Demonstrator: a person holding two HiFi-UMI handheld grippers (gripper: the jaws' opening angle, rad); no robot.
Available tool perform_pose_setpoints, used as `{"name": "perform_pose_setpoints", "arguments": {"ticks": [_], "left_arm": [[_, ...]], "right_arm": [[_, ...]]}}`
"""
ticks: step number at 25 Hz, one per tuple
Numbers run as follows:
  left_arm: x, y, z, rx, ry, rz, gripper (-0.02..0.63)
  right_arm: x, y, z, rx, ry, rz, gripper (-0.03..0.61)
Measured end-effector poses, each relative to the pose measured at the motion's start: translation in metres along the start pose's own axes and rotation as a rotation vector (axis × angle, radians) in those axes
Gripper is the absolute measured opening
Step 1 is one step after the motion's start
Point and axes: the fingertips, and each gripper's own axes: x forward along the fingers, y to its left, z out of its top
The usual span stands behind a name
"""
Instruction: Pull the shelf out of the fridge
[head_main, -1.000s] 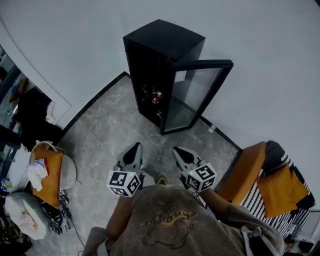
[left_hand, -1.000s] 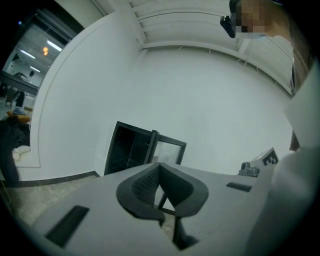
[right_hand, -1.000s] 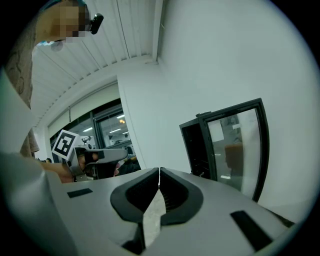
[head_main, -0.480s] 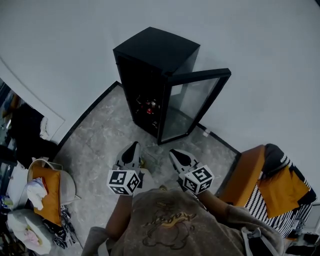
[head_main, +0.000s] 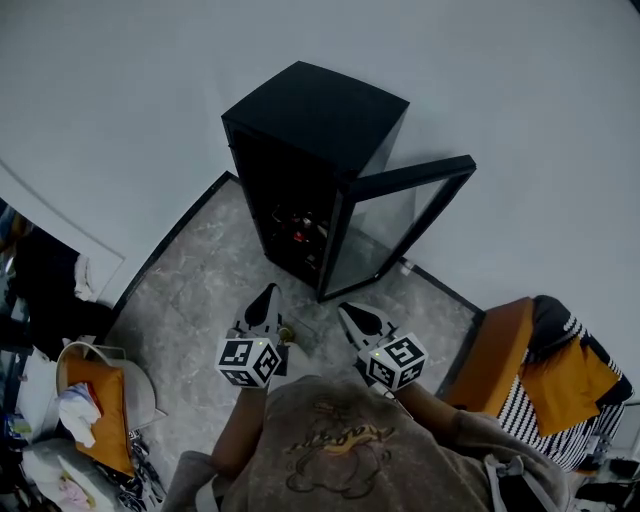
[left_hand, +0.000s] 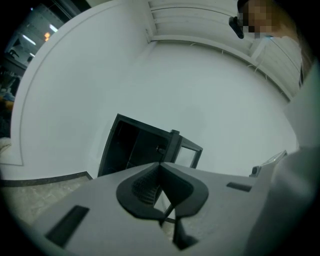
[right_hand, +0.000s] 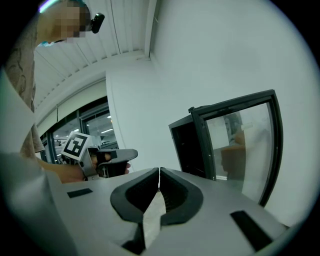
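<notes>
A black mini fridge (head_main: 312, 150) stands against the white wall, its glass door (head_main: 390, 232) swung open to the right. Inside its dark cabinet I make out a few red-topped bottles (head_main: 300, 236); the shelf itself is too dark to tell apart. My left gripper (head_main: 268, 296) and right gripper (head_main: 350, 313) hover side by side over the floor, short of the fridge, both shut and empty. In the left gripper view the fridge (left_hand: 137, 147) lies ahead beyond the shut left gripper (left_hand: 160, 165). The right gripper view shows the door (right_hand: 245, 145) past the shut right gripper (right_hand: 159, 172).
An orange and striped chair (head_main: 540, 370) stands at the right. A stool with an orange cushion and clothes (head_main: 95, 420) sits at the lower left. A dark baseboard (head_main: 165, 255) runs along the wall, edging the grey marble floor (head_main: 200, 300).
Both grippers and the camera have moved toward the fridge, which now looks nearer. The stool at the left has slid toward the picture's lower edge. Both jaws have stayed shut.
</notes>
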Motion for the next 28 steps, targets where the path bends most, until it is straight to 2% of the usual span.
{"name": "perform_pose_setpoints", "arguments": {"ticks": [9,20,28], "left_arm": [[0.055,0.045,0.011,-0.077,0.054,-0.049,0.003],[0.136,0.101,-0.012,-0.226,0.166,-0.115,0.003],[0.182,0.122,-0.018,-0.351,0.165,-0.216,0.004]], "right_arm": [[0.059,-0.011,0.022,0.021,0.002,-0.007,0.021],[0.110,-0.020,0.038,0.029,-0.007,-0.054,0.021],[0.140,-0.027,0.039,0.029,0.006,-0.101,0.021]]}}
